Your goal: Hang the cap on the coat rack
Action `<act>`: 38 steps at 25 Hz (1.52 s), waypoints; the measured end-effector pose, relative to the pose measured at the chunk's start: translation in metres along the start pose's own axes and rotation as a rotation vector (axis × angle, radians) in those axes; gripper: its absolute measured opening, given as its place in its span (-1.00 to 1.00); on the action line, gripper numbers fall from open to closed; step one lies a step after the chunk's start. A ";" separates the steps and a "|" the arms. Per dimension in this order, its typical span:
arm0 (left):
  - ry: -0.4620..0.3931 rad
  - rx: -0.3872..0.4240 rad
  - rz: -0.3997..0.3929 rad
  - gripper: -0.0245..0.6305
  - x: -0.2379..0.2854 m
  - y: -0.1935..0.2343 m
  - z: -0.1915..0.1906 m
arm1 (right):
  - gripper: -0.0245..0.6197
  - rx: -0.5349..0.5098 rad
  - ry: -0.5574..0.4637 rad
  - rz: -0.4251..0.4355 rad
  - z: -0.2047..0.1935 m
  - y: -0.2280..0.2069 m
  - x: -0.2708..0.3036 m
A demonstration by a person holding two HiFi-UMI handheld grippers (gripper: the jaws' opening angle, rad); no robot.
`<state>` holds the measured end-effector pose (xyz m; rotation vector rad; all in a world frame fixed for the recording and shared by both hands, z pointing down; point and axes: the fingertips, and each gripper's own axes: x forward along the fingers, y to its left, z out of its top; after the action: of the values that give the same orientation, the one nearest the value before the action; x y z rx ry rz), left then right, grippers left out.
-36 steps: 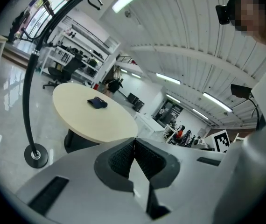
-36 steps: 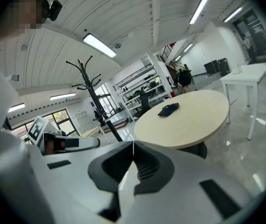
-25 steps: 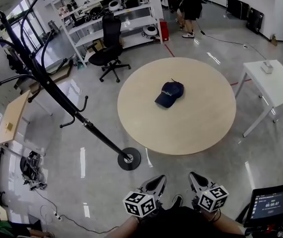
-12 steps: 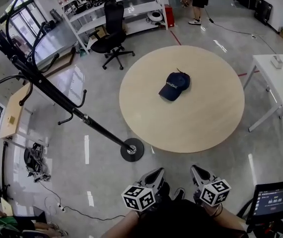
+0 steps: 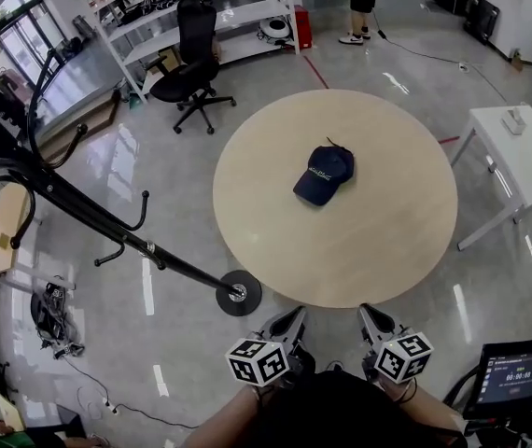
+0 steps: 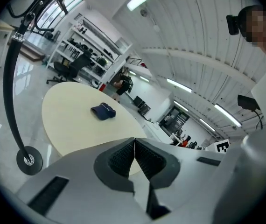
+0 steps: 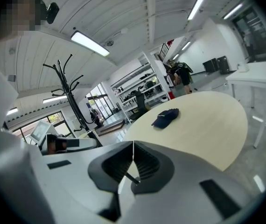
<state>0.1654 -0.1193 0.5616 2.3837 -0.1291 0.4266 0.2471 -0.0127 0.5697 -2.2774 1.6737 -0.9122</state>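
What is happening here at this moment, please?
A person holds the left gripper and the right gripper near the edge of a round beige table, both with fingers shut and empty. The dark blue cap lies on the table, not yet touched. The black metal coat rack stands on the floor beside the table.

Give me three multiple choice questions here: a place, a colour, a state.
1. Where does the cap lie? A on the round table; B on the floor; C on a shelf.
2. What colour is the office chair? A red; B black; C white.
3. How are the left hand-held gripper's jaws? A wide open; B shut on the cap; C shut, empty.
A: the cap rests near the table's middle. B: its seat and back are black. C: the pads meet with nothing between.
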 end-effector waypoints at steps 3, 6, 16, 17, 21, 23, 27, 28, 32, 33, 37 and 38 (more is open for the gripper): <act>0.001 -0.008 -0.009 -0.91 0.010 0.020 0.019 | -0.91 -0.005 -0.005 -0.015 0.011 -0.001 0.025; 0.006 -0.014 -0.020 -0.91 0.015 0.034 0.034 | -0.91 -0.016 0.000 -0.021 0.019 0.007 0.045; 0.012 -0.097 -0.054 -0.91 0.017 0.091 0.052 | -0.91 -0.014 0.016 -0.072 0.020 0.024 0.087; 0.011 -0.102 -0.058 -0.91 0.019 0.094 0.052 | -0.91 -0.007 0.016 -0.082 0.019 0.022 0.088; 0.011 -0.122 -0.054 -0.91 0.028 0.106 0.054 | -0.91 0.003 0.028 -0.102 0.021 0.019 0.095; 0.006 -0.135 -0.050 -0.91 0.031 0.111 0.058 | -0.91 -0.003 0.038 -0.095 0.024 0.022 0.101; -0.018 -0.184 -0.033 -0.58 0.053 0.122 0.073 | -0.91 0.000 0.054 -0.072 0.037 0.016 0.119; -0.020 -0.195 -0.029 -0.45 0.061 0.125 0.077 | -0.91 0.001 0.054 -0.066 0.041 0.010 0.126; 0.000 -0.194 -0.031 -0.30 0.071 0.131 0.083 | -0.91 0.004 0.045 -0.034 0.052 0.006 0.145; 0.002 -0.201 -0.030 -0.30 0.075 0.132 0.086 | -0.91 0.003 0.042 -0.027 0.057 0.004 0.149; -0.006 -0.359 -0.030 -0.30 0.101 0.144 0.091 | -0.91 0.006 0.038 -0.013 0.076 -0.013 0.163; -0.012 -0.432 -0.042 -0.30 0.105 0.149 0.091 | -0.91 0.011 0.039 -0.014 0.077 -0.016 0.163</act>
<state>0.2579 -0.2881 0.6273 1.9605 -0.1590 0.3269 0.3332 -0.1721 0.5761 -2.2818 1.6659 -0.9721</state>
